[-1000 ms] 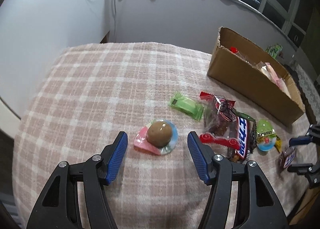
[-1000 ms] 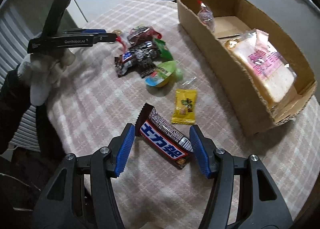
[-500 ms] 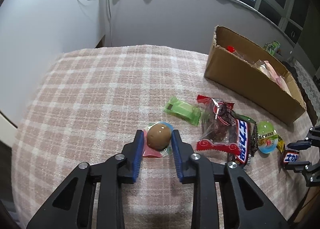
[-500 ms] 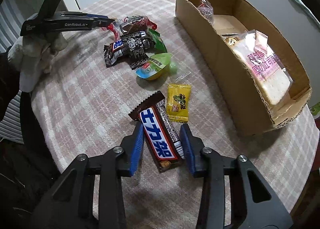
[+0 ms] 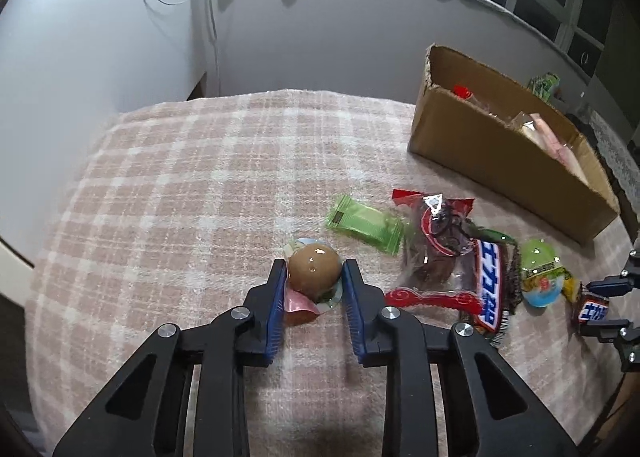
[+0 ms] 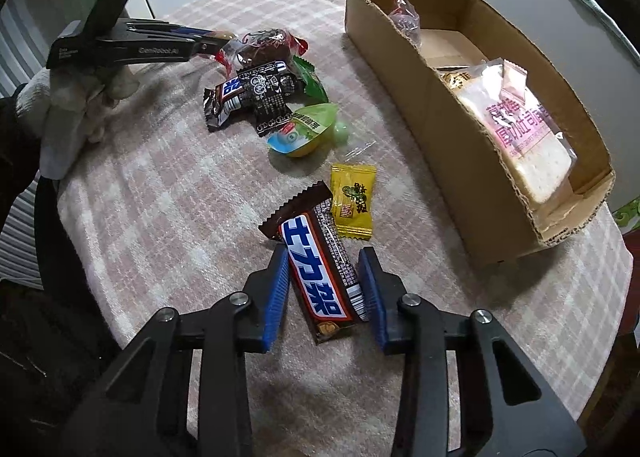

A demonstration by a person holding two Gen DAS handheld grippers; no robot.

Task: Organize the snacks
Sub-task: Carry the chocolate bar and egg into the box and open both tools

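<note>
My left gripper [image 5: 313,277] is shut on a packaged brown egg [image 5: 313,271], held just off the checked tablecloth [image 5: 200,185]. My right gripper [image 6: 323,277] is shut on a brown Snickers bar [image 6: 318,271] lying lengthwise between the blue pads. The cardboard box [image 6: 448,129] stands to the right and holds a bread pack [image 6: 524,137] and a small wrapped candy [image 6: 404,17]. The box also shows in the left wrist view [image 5: 500,153].
Loose snacks lie between the grippers: a green wafer pack [image 5: 364,223], a red-trimmed date bag [image 5: 436,249], another Snickers bar [image 5: 490,289], a green jelly cup [image 6: 304,131] and a yellow candy [image 6: 354,199]. The table edge runs close behind both grippers.
Both grippers have closed from wide open: the left onto the egg, the right onto the Snickers bar. Both have lifted slightly and pulled back.
</note>
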